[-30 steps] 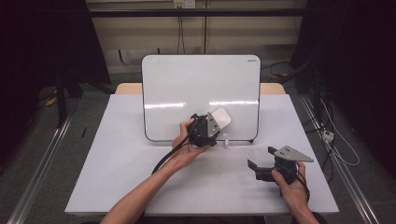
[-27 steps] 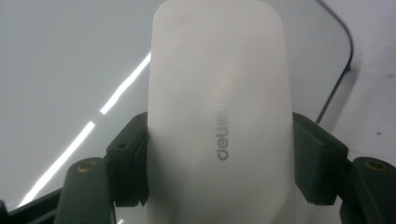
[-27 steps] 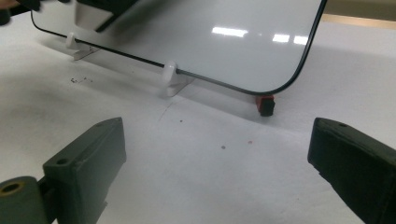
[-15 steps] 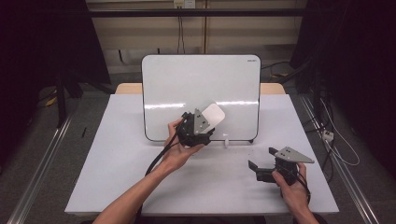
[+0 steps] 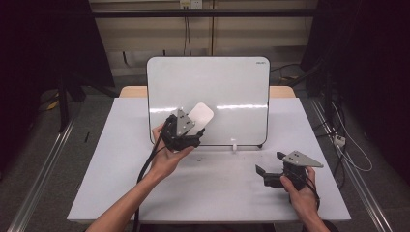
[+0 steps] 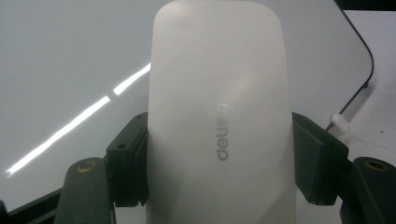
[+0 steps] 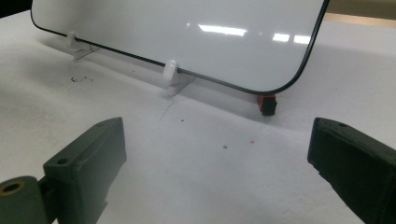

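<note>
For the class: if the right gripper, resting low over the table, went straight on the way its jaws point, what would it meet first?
Most likely the whiteboard, near its lower edge by the white clip foot. Between the open right gripper and the board lies bare table, though depth is hard to judge.

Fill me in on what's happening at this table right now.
A person works two handheld grippers at a white table. The left gripper is shut on a white whiteboard eraser and holds it up against the lower left of the upright whiteboard, which looks clean. The right gripper rests low near the table's right front, jaws open with nothing between them.
</note>
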`<state>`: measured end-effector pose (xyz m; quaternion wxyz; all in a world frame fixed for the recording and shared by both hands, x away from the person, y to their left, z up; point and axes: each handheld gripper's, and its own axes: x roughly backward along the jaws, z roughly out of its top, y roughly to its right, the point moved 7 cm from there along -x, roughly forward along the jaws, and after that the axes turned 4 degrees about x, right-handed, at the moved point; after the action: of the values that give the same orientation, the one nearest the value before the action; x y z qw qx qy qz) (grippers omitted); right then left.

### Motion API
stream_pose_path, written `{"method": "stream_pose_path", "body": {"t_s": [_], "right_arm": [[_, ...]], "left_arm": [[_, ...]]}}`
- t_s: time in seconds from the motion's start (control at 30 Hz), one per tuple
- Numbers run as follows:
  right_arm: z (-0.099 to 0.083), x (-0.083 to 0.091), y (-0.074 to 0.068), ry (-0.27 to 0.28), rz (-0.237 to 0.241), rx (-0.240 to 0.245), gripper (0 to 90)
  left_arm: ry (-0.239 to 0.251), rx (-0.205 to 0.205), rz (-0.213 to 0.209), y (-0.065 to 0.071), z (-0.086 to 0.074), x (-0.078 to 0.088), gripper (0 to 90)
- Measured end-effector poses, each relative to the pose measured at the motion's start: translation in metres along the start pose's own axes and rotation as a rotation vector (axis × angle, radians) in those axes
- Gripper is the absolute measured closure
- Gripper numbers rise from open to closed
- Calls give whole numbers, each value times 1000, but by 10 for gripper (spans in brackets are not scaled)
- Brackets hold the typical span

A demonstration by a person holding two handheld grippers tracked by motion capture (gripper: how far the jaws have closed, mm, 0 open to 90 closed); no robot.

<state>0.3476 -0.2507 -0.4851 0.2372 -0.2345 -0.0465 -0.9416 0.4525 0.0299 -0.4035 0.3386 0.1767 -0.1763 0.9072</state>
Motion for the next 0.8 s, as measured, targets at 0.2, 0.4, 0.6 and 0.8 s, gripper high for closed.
{"method": "stream_pose_path", "body": {"t_s": [0.2,0.4,0.6,0.8], "right_arm": [[-1,1,2,-4,-11,1,42],[-4,7,5,2,-19,-4,41],[-3,6,6,9,-13,-13,40],[-3,5,6,8,-9,-7,40]], "left_arm": [[-6,53,30,-21,-6,8,311],[-14,67,62,-33,-13,18,311],[-20,76,89,-45,-19,25,311],[-22,69,111,-53,-25,32,311]]}}
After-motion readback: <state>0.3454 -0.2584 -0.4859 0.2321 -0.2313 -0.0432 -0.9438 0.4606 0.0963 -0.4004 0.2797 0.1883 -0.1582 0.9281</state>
